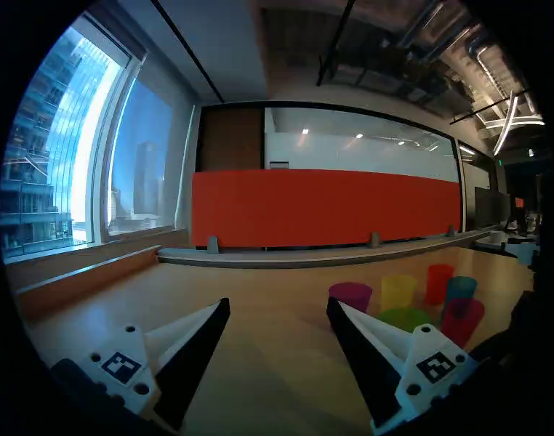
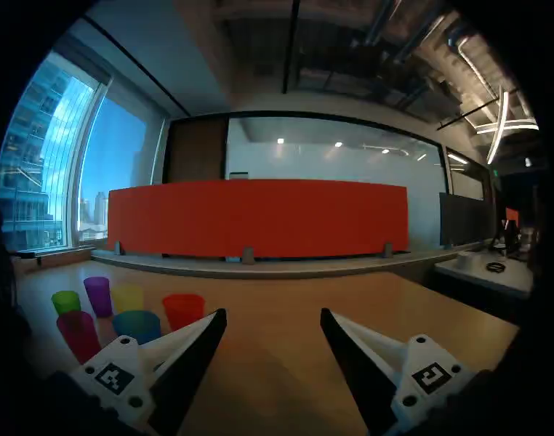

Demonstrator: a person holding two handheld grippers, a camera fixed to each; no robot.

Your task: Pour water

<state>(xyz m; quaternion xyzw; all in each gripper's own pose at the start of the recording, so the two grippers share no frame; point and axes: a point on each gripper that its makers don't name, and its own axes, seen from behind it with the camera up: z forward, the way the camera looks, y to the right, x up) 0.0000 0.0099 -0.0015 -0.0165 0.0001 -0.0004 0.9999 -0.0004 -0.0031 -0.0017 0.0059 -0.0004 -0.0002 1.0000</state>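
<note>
Several coloured plastic cups stand in a cluster on the wooden table [image 1: 277, 349]. In the left gripper view they sit to the right: a purple cup [image 1: 350, 294], a yellow cup [image 1: 398, 289], a red cup [image 1: 438, 282], a teal cup [image 1: 460, 288], a green cup [image 1: 404, 317] and a crimson cup [image 1: 462, 320]. My left gripper [image 1: 277, 301] is open and holds nothing, with its right finger beside the purple cup. In the right gripper view the same cluster lies to the left, led by the red cup [image 2: 183, 309] and the teal cup [image 2: 136, 323]. My right gripper [image 2: 272, 312] is open and holds nothing.
A long red partition [image 1: 320, 207] runs along the table's far edge. Tall windows [image 1: 66, 174] line the left wall. A second desk [image 2: 488, 272] with small items stands at the right, beyond the table's edge.
</note>
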